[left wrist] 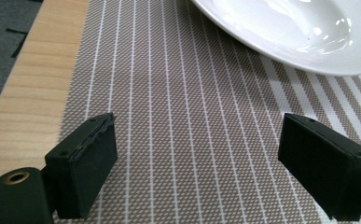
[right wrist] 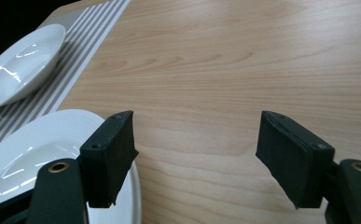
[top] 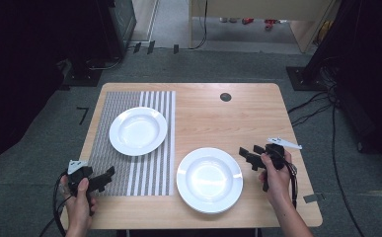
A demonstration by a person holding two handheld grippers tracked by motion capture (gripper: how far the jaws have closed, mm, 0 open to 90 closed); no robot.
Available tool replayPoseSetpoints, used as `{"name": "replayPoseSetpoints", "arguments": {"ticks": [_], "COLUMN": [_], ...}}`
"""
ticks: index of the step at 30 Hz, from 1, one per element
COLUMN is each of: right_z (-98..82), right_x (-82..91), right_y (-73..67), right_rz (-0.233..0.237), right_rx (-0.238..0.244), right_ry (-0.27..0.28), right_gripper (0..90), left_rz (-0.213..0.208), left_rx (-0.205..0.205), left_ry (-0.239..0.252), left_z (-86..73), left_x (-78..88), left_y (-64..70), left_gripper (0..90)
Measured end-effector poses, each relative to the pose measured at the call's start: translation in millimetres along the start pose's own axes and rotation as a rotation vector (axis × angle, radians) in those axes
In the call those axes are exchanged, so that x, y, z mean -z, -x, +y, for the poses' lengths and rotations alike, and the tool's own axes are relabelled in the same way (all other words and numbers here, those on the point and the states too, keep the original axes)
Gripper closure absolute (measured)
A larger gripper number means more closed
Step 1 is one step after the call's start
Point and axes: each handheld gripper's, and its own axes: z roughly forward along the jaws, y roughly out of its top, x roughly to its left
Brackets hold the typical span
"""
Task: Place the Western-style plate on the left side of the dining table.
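Note:
A deep white plate (top: 138, 131) rests on a striped placemat (top: 129, 173) on the left half of the wooden table (top: 257, 108). A second white plate (top: 209, 179) lies on bare wood near the front middle. My left gripper (top: 110, 172) hovers open over the mat's front left part, empty; ahead of its jaws I see the mat (left wrist: 183, 102) and the deep plate's rim (left wrist: 290, 32). My right gripper (top: 245, 156) is open and empty just right of the front plate, whose rim (right wrist: 43, 140) lies under its left jaw. The deep plate (right wrist: 19, 65) shows farther off.
A small dark round grommet (top: 225, 97) sits in the tabletop near the far edge. Bare wood (right wrist: 243, 70) spreads ahead of the right gripper. Cables (top: 326, 98) and dark equipment stands lie on the carpet around the table.

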Motion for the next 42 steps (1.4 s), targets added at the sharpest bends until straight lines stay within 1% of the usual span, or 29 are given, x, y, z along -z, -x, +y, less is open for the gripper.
{"name": "replayPoseSetpoints", "arguments": {"ticks": [5,13,17,18,24,26,30,36,40,42], "right_z": [-6.4,-15.1,-20.7,-20.7,-28.4,-31.3,-37.1,-44.8,-51.7,-55.4], "right_x": [9.6,25.2,34.9,34.9,46.6,50.0,57.6,71.4,79.1,83.0], "right_y": [10.5,26.7,36.7,36.7,49.2,53.4,61.9,74.7,81.9,84.8], "right_rz": [-0.018,-0.077,-0.118,-0.118,-0.163,-0.17,-0.194,-0.237,-0.25,-0.252], "right_rx": [-0.003,-0.007,-0.005,-0.005,-0.001,-0.001,-0.013,-0.02,-0.037,-0.044], "right_ry": [-0.002,0.002,0.009,0.009,0.01,0.008,0.009,0.018,0.018,0.017], "right_gripper": [25.8,20.7,20.0,20.0,19.7,19.5,19.4,19.3,19.3,19.1], "left_rz": [0.013,0.033,0.05,0.055,0.077,0.088,0.101,0.128,0.153,0.172], "left_rx": [-0.004,-0.014,-0.025,-0.026,-0.034,-0.037,-0.04,-0.059,-0.077,-0.093], "left_ry": [-0.007,-0.009,-0.01,-0.01,-0.013,-0.014,-0.014,-0.024,-0.028,-0.031], "left_z": [-3.4,-5.9,-7.3,-7.8,-10.0,-10.6,-11.5,-14.9,-15.5,-16.2], "left_x": [3.1,6.5,8.5,8.9,11.5,12.1,13.5,14.1,13.6,13.2], "left_y": [-4.6,-7.9,-10.5,-11.2,-16.5,-18.1,-21.0,-25.6,-27.7,-27.3], "left_gripper": [11.7,11.7,11.7,11.7,11.7,11.7,11.7,11.9,12.7,13.0]}}
